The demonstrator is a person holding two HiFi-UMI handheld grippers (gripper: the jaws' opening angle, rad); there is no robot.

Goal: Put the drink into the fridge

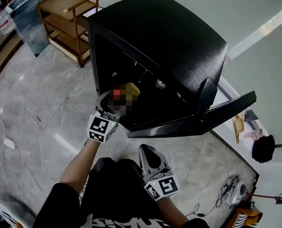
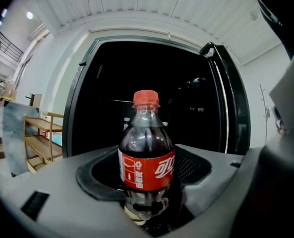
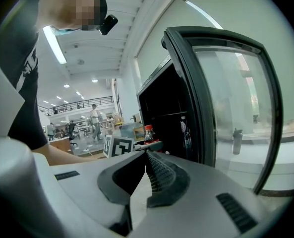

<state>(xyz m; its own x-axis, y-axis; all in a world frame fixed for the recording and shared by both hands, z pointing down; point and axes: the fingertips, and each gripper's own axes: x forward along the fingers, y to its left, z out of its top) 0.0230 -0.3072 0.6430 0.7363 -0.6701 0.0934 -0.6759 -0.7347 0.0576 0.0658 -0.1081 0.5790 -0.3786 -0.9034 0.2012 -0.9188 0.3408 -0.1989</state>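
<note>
Head view: shows pebbled black fridge point(image 1: 169, 37), door point(image 1: 198, 120) swung open rightward. Places left claw point(image 1: 113, 99) at the dark opening, clamped on the drink point(image 1: 117, 93), and right claw point(image 1: 150, 156) nearer, apart from the fridge.

Left gripper view: adds detail lost from above: clear plastic bottle, dark liquid, red cap and label, upright between the pads.

Right gripper view: reveals glazed door panel; meshed rubber pads pressed together, nothing between.
</note>
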